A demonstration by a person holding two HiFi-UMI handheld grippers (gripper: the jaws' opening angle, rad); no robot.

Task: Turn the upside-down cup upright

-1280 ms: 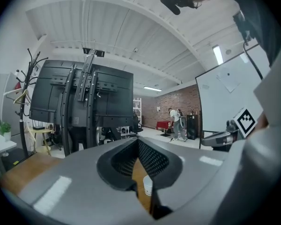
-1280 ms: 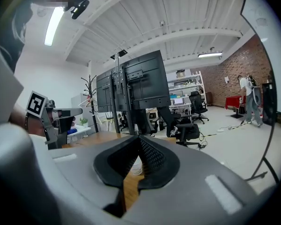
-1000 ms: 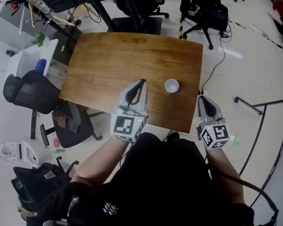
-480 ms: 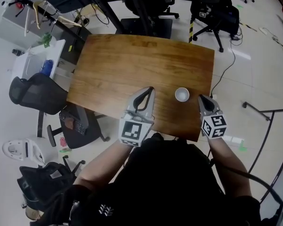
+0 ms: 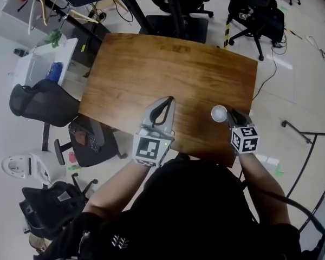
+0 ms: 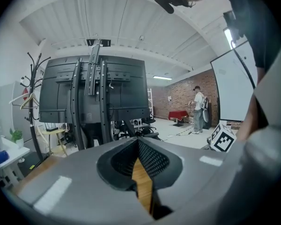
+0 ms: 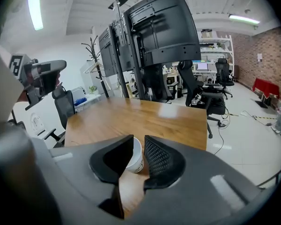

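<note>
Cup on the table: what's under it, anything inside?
The cup stands upside down, directly on the wooden table. Its closed bottom faces up, so its walls cover the inside: whether anything sits under it cannot be seen.

Surface: brown wooden tabletop [image 5: 168, 64], rounded corners.
One small white cup [image 5: 219, 113] stands on it at about 4 o'clock, near the right edge; orientation unclear.

Black top [image 5: 195, 210], grey left gripper [image 5: 169, 98], grey right gripper [image 5: 229, 112]
</note>
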